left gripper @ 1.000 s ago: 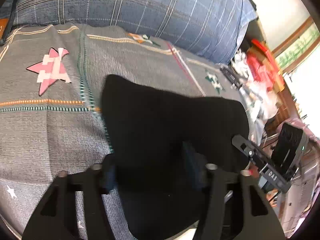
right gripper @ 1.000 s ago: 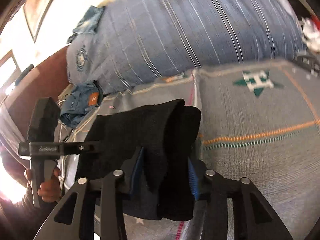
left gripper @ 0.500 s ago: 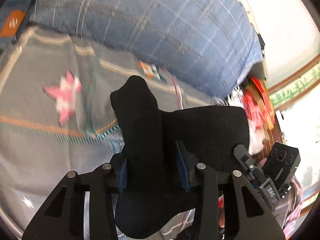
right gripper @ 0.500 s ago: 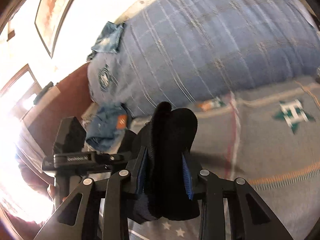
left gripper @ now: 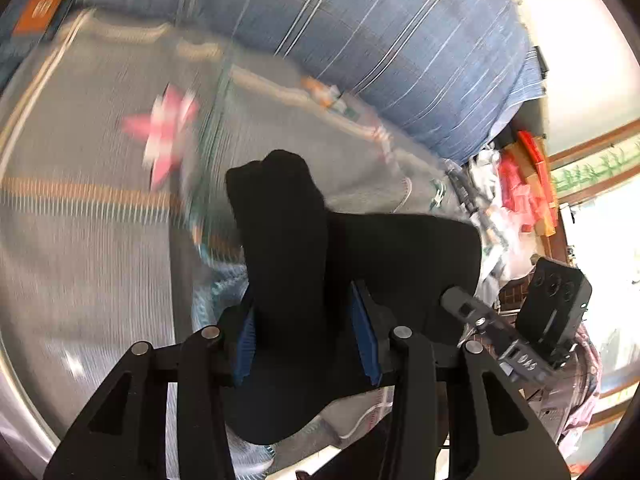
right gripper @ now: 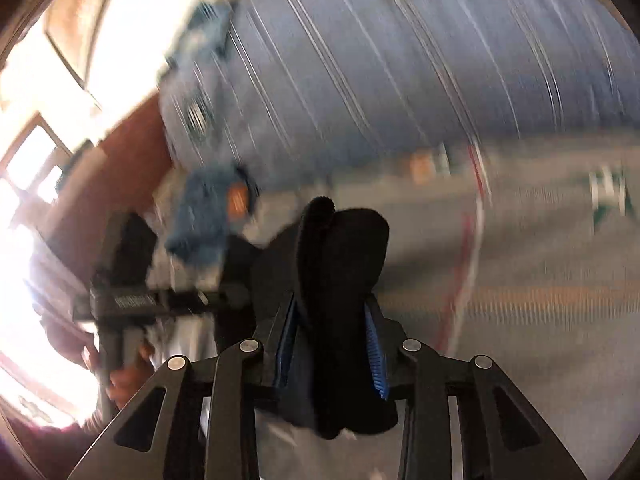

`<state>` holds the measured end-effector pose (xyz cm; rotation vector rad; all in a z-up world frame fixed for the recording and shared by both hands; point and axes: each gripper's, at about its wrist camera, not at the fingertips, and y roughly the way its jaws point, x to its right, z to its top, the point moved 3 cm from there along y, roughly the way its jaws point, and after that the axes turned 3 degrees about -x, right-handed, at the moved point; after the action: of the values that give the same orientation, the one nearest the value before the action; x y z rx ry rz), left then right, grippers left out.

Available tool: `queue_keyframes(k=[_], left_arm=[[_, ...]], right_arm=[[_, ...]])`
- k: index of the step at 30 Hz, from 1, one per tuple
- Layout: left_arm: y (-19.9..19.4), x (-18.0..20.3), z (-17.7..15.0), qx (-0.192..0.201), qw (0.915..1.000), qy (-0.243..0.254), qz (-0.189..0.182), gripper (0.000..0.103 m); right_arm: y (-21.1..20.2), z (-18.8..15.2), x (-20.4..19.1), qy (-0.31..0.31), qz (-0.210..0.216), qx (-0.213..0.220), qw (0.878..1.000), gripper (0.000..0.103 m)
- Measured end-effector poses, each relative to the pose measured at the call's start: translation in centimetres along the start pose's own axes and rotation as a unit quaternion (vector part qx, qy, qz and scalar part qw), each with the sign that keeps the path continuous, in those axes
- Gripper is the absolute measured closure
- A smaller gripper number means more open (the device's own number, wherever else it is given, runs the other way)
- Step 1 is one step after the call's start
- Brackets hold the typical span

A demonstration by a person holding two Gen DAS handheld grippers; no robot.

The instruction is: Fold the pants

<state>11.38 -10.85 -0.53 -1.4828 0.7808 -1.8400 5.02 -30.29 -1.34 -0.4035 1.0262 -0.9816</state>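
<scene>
The black, thick knit pants (left gripper: 288, 240) hang in the air above the bed, bunched into a narrow wad between the blue pads of the left gripper (left gripper: 306, 340), which is clenched on them. A second wad of the same black cloth (right gripper: 340, 280) is clamped between the pads of the right gripper (right gripper: 332, 356); the reading suggests those jaws are easing slightly apart, yet the pads visibly press the fabric. A dark span of cloth runs between the two grips.

By my judgement the fold is at an early-to-middle stage: the garment is picked up at two points and carried, but nothing lies flat or creased on the grey woven bedspread with orange stripes (left gripper: 100, 280). Laying it down, doubling it over and smoothing it all remain to be done.

The left wrist view alone shows the pink star motif (left gripper: 168, 136), the heap of red and white clutter (left gripper: 520, 184) at the bed's far side, and the right gripper's body from outside. The right wrist view alone shows the crumpled blue denim garment with an orange patch (right gripper: 208, 216), a bright window, and the person's hand (right gripper: 124, 380) holding the left tool's handle. Both views show the large blue plaid bolster (left gripper: 380, 32); both are motion-blurred.
</scene>
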Motion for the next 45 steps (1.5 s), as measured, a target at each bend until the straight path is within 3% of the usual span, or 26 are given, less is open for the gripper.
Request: queue_keyframes(k=[2, 5, 10, 13, 18, 22, 24, 26, 28, 30, 32, 33, 34, 35, 37, 40, 42, 44, 45], left_arm=[[-0.2, 0.3, -1.3, 0.005, 1.0000, 0.000, -0.006, 0.063], [-1.1, 1.4, -2.9, 0.001, 0.9993, -0.005, -0.037, 0.063], [-2.8, 3.7, -7.3, -0.021, 0.9988, 0.026, -0.037, 0.063], [-3.8, 4.6, -7.7, -0.021, 0.9981, 0.029, -0.050, 0.063], [-5.5, 5.7, -3.5, 0.031, 0.9982, 0.033, -0.040, 0.063], [-5.9, 5.7, 3.1, 0.081, 0.9957, 0.043, 0.014, 0.063], [-4.7, 4.8, 7.0, 0.103, 0.9920, 0.044, 0.058, 0.062], [-2.7, 2.7, 9.4, 0.110, 0.9868, 0.029, 0.115, 0.060], [-0.5, -0.7, 10.6, 0.083, 0.9829, -0.015, 0.164, 0.061], [0.1, -3.3, 10.2, 0.069, 0.9868, -0.057, 0.135, 0.061], [-0.6, -4.6, 8.8, 0.097, 0.9862, -0.068, 0.116, 0.060], [-0.8, -4.5, 8.4, 0.106, 0.9839, -0.065, 0.128, 0.060], [-1.1, -4.4, 7.5, 0.118, 0.9804, -0.057, 0.147, 0.060], [-1.2, -4.1, 6.9, 0.127, 0.9777, -0.052, 0.159, 0.055], [-1.5, -3.4, 5.5, 0.156, 0.9721, -0.049, 0.168, 0.042], [-1.8, -2.8, 3.9, 0.210, 0.9601, -0.035, 0.182, 0.040], [-1.6, -1.8, 3.5, 0.222, 0.9507, 0.003, 0.217, 0.039], [-1.2, -0.6, 3.3, 0.230, 0.9361, 0.046, 0.262, 0.032], [-1.1, -0.2, 3.1, 0.237, 0.9246, 0.061, 0.292, 0.030]], right_arm=[[0.4, -2.3, 1.2, 0.013, -0.025, -0.019, 0.999, 0.068], [-1.1, -4.1, 2.1, 0.048, 0.005, -0.009, 0.999, 0.072], [-6.1, -6.9, -2.0, 0.008, 0.005, 0.007, 1.000, 0.074], [-9.1, -8.3, -4.8, -0.030, 0.007, 0.017, 0.999, 0.074], [-10.2, -5.2, -6.4, -0.058, 0.011, 0.049, 0.997, 0.074], [-8.3, 0.5, -5.8, -0.046, 0.032, 0.074, 0.996, 0.074], [-6.4, 3.2, -4.9, -0.033, 0.028, 0.088, 0.995, 0.074], [-3.1, 5.6, -2.8, -0.010, 0.010, 0.089, 0.996, 0.068], [0.9, 6.5, 0.6, 0.020, -0.076, 0.079, 0.994, 0.068], [3.7, 6.0, 3.5, 0.035, -0.173, 0.047, 0.983, 0.068], [3.3, 4.8, 4.5, 0.053, -0.164, 0.062, 0.983, 0.068], [2.7, 4.0, 4.4, 0.060, -0.153, 0.074, 0.984, 0.066], [2.2, 3.5, 4.2, 0.064, -0.151, 0.083, 0.983, 0.054], [1.6, 2.7, 3.8, 0.068, -0.156, 0.097, 0.981, 0.041], [0.6, 1.2, 2.6, 0.068, -0.157, 0.129, 0.977, 0.026], [0.3, -0.3, 0.5, 0.026, -0.173, 0.169, 0.970, 0.023], [0.5, -1.2, -0.6, -0.014, -0.194, 0.189, 0.962, 0.019], [1.1, -1.8, -1.1, -0.040, -0.214, 0.188, 0.958, 0.011], [1.5, -1.9, -1.1, -0.044, -0.218, 0.176, 0.959, 0.009]])
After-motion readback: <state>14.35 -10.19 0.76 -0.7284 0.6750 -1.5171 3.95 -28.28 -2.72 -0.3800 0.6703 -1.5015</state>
